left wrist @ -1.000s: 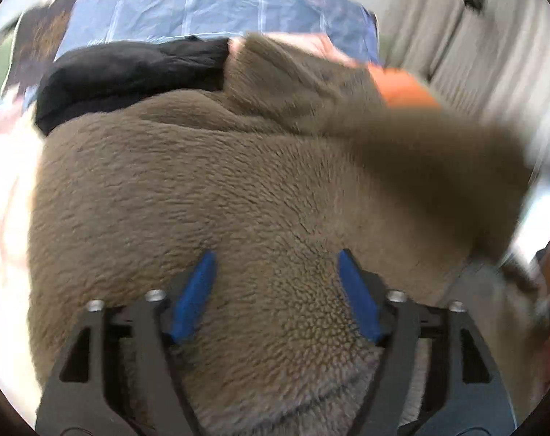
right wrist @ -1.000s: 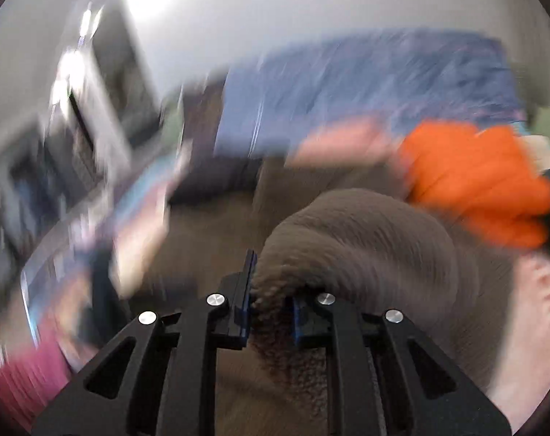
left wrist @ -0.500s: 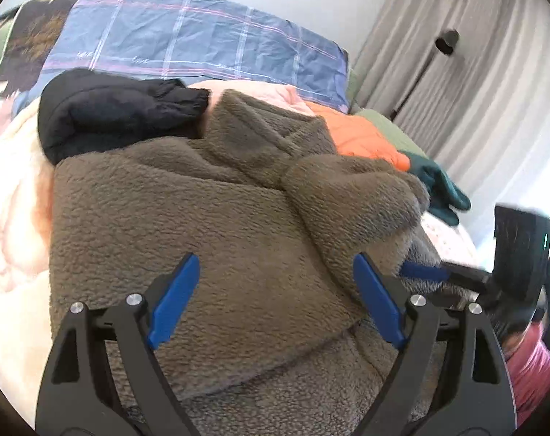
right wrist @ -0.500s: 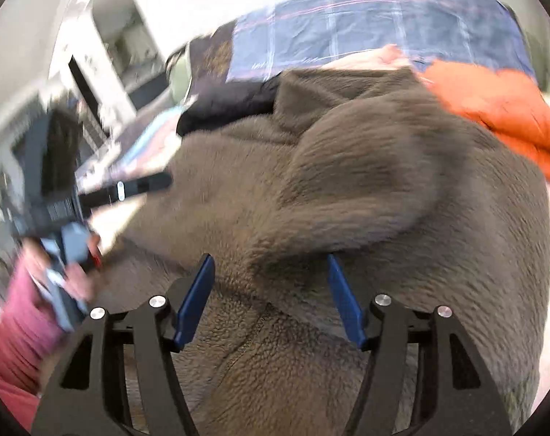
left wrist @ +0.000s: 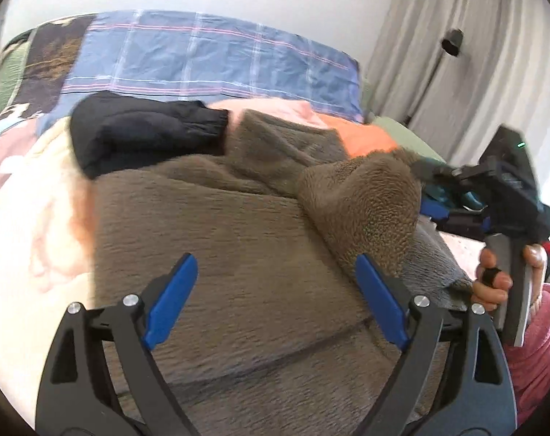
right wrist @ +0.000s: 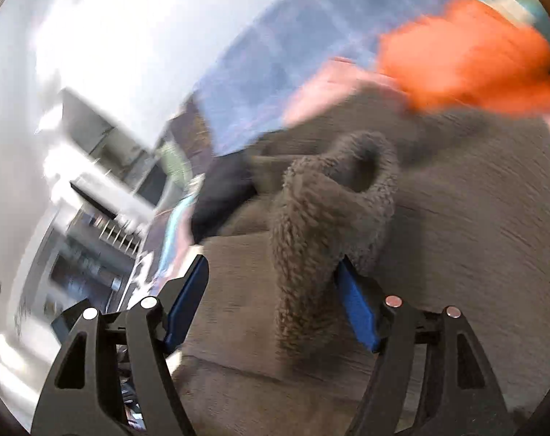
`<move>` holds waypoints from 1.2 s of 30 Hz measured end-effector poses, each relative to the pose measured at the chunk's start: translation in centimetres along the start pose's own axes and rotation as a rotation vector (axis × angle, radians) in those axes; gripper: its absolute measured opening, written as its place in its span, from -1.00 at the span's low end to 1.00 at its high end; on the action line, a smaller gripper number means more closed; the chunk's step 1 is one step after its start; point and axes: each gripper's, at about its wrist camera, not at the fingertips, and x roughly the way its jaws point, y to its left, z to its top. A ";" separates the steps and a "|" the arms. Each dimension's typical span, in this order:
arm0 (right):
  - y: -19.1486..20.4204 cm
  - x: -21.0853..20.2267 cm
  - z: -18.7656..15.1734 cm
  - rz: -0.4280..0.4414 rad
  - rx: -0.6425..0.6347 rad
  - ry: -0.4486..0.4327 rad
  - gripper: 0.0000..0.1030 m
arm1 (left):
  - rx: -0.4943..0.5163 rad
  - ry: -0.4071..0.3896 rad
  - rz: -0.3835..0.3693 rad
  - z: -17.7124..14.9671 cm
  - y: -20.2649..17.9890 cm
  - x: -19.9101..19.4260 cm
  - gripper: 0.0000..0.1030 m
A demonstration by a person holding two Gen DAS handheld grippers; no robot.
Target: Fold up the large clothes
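A brown fleece jacket (left wrist: 238, 239) is spread across the bed, filling the lower and middle part of the left wrist view. One sleeve (left wrist: 362, 203) is lifted above the jacket body, its open cuff (right wrist: 366, 167) seen in the right wrist view. The sleeve is draped between the parted fingers of the right gripper (right wrist: 271, 298), against the right-hand blue pad (right wrist: 355, 309); a firm clamp is not seen. The left gripper (left wrist: 275, 298) is held over the jacket body with its jaws wide apart and nothing between them. A black garment (left wrist: 144, 134) lies just behind the jacket, touching its collar region. An orange garment (right wrist: 467, 58) lies beside the far edge. A blue plaid cover (left wrist: 209, 61) is seen behind both. Grey curtains (left wrist: 474, 47) hang at the right. The right wrist view is heavily blurred.
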 end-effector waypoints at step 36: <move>-5.2 -4.7 -8.7 -0.616 -0.246 0.042 0.43 | 0.066 0.056 0.216 -2.1 1.6 0.3 0.26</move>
